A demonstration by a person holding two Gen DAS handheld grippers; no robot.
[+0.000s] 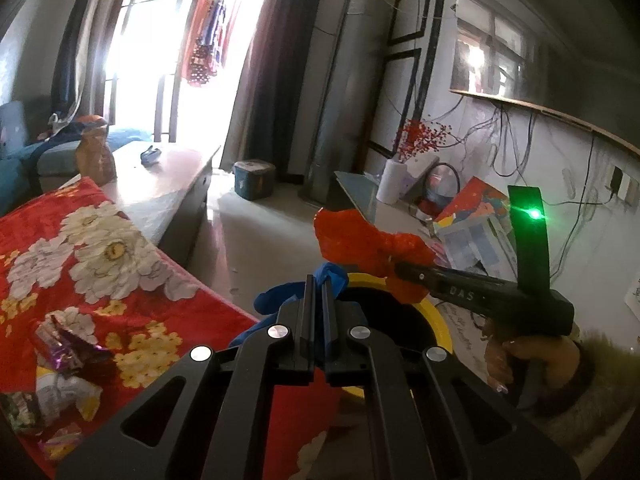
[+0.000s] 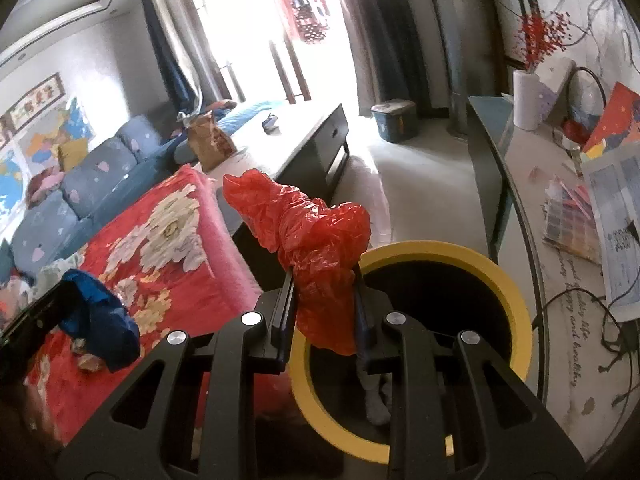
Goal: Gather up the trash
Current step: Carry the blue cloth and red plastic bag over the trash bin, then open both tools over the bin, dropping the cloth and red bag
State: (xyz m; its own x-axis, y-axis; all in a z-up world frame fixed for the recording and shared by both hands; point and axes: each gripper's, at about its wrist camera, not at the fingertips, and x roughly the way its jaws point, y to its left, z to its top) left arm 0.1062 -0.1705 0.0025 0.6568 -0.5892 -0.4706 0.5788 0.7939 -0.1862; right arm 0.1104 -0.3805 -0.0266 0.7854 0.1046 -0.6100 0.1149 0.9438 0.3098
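My left gripper (image 1: 318, 280) is shut on a crumpled blue bag (image 1: 276, 300) at the near rim of a yellow-rimmed black bin (image 1: 442, 328). It also shows at the left of the right wrist view (image 2: 100, 312). My right gripper (image 2: 324, 280) is shut on a crumpled red plastic bag (image 2: 316, 228) held over the bin's rim (image 2: 516, 304). In the left wrist view the red bag (image 1: 368, 244) hangs from the right gripper (image 1: 400, 266) over the bin. Several snack wrappers (image 1: 64, 356) lie on the red floral blanket (image 1: 100, 256).
A coffee table (image 1: 168, 184) with a brown paper bag (image 1: 94, 156) stands beyond the blanket. A blue sofa (image 2: 92, 176) is at the left. A side counter (image 2: 556, 248) with papers, a vase and cables runs along the right. A small teal box (image 1: 254, 178) sits on the floor.
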